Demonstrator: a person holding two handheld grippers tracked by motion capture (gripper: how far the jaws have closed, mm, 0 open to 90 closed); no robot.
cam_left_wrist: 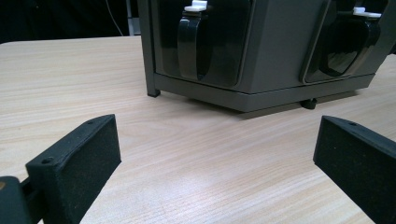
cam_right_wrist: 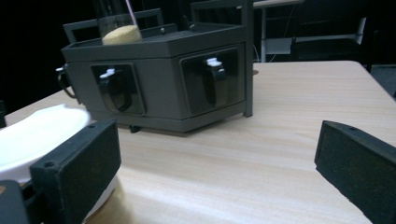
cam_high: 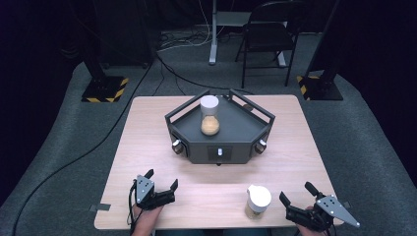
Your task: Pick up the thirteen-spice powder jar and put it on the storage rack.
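Jar with white lid stands at table's near edge, just left of my right gripper, untouched. Second jar already on grey tray. Both my grippers gape empty, left gripper idle. Left to do, I judge: grasp near jar, lift onto tray.

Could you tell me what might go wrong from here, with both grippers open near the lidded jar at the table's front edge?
The white-lidded jar of tan grains stands close to the front edge of the pale wooden table, beside the open right gripper; a sideways nudge could tip it or push it off. In the right gripper view its lid sits against the left finger, so closing off-centre might knock it over.
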